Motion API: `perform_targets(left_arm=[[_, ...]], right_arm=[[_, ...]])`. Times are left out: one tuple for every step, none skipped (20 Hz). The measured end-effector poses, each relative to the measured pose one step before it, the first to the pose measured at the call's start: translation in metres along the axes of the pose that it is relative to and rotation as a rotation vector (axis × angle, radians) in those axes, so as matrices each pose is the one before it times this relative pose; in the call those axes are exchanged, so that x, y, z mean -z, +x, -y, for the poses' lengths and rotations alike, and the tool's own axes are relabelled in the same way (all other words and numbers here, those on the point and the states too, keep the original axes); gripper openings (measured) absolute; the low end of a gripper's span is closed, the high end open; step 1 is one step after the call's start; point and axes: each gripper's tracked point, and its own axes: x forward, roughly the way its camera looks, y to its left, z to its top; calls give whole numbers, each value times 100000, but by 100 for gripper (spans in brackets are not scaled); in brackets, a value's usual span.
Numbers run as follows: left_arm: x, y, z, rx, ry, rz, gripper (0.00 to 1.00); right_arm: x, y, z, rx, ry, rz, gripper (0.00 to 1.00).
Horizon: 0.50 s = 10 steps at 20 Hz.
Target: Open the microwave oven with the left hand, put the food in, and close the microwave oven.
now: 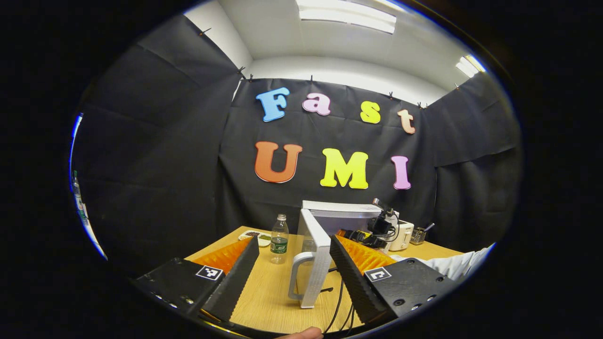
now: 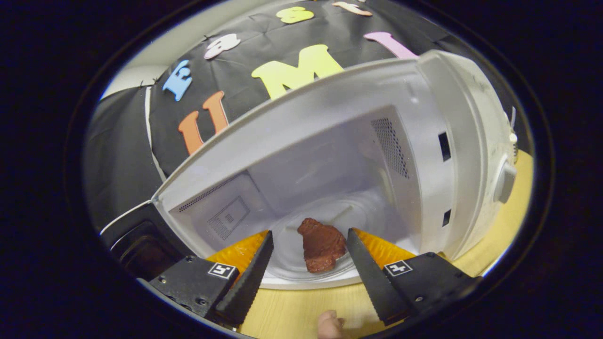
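Observation:
The white microwave (image 1: 339, 214) stands on the wooden table with its door (image 1: 316, 254) swung open and seen edge-on, the handle (image 1: 296, 278) toward me. My left gripper (image 1: 294, 245) is open, its fingers on either side of the door's edge and short of it. In the right gripper view, a brown piece of food (image 2: 321, 245) lies on the glass turntable (image 2: 292, 263) inside the microwave's cavity (image 2: 320, 169). My right gripper (image 2: 309, 234) is open at the cavity's mouth, its fingers apart from the food. That gripper (image 1: 379, 225) also appears at the oven's opening in the left gripper view.
A water bottle (image 1: 279, 239) and a small plate (image 1: 256, 235) stand left of the door. A white appliance (image 1: 404, 234) and a small basket (image 1: 418, 235) sit right of the oven. Cables (image 1: 341, 301) run across the table. A white sleeve (image 1: 464, 261) is at right. The microwave's knob (image 2: 504, 181) faces right.

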Motion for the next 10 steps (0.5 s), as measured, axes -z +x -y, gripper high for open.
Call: perform_targets(left_arm=[[424,41,190,233,378,-738,93],[188,32,164,399,92,-241,93],[203,136,80,597,-326,-149,93],[497,136,36,516,-659,-1199,93],[597,166,-227,-194,-951,-1615,93],[745,186,-408,-603,-1057,-1804,93],[779,89,-473,-941,-805,-2038,93],[688,101,-555,-1169,-189,-1570,93],[359,125,-629,-1410,272,-700,93],[433,161,-664,-1480,1,-1162,93]], right_arm=[[241,-90,-208,806,-1682,-1224,99],[50,-331,-322,-244,-1238,-1311,99],[84,-644,-178,605,-1859,-1370,99],[-184,-1029,-119,256,-1404,-155,99],[-238,-1580,-32,194,-1645,454,100],[-310,-1502,-137,-872,-1959,517,99],[-417,-1621,13,-473,-1746,670,99],[-839,-1893,-73,-1347,-1600,1526,100],[-933,-1839,-66,-869,-1818,1563,100],[-1141,-2062,138,-303,-1789,2273,100]])
